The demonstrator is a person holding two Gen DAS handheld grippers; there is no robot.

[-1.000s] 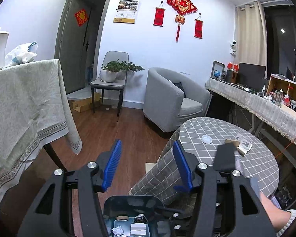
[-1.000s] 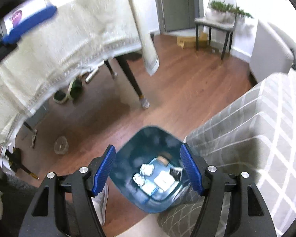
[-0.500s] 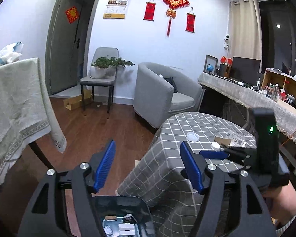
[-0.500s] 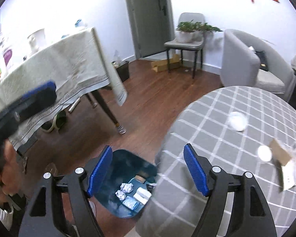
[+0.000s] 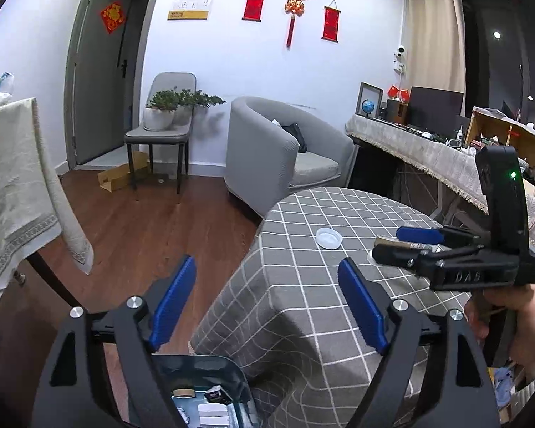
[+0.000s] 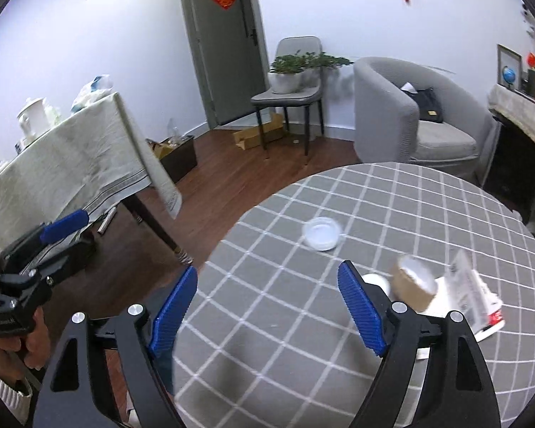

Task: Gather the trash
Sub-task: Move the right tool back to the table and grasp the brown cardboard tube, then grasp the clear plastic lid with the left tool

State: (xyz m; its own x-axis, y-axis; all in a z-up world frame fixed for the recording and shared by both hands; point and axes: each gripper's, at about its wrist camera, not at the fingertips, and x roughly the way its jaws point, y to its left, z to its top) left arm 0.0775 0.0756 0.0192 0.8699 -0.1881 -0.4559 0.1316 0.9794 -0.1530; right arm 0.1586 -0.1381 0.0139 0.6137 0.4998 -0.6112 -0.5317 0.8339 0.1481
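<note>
1. Here, in the left wrist view, the left gripper (image 5: 267, 296) hangs beside the edge of the round table (image 5: 303, 321), which wears a grey checked cloth. Its blue-padded jaws are apart and opening, with nothing between them.
2. A dark bin (image 5: 232, 381) stands on the wooden floor just below the jaws, against the hanging cloth; scraps of trash lie inside it. A white lid (image 5: 328, 238) rests on the tabletop ahead of the jaws. The right gripper (image 5: 403, 242), held in a hand (image 5: 513, 317), reaches in over the table from the right.
3. Beyond stand a grey armchair (image 5: 267, 149) and a chair bearing a potted plant (image 5: 160, 110).
4. In the right wrist view, the right gripper (image 6: 267, 299) hovers over the tabletop, jaws apart and opening, empty.
5. The white lid (image 6: 321, 233) lies ahead of the jaws. A tape roll (image 6: 413, 281) and a printed carton (image 6: 470, 292) lie just right of the right-hand jaw, which partly hides a small white disc (image 6: 376, 280).
6. The left gripper (image 6: 64, 228) appears at the left edge.
</note>
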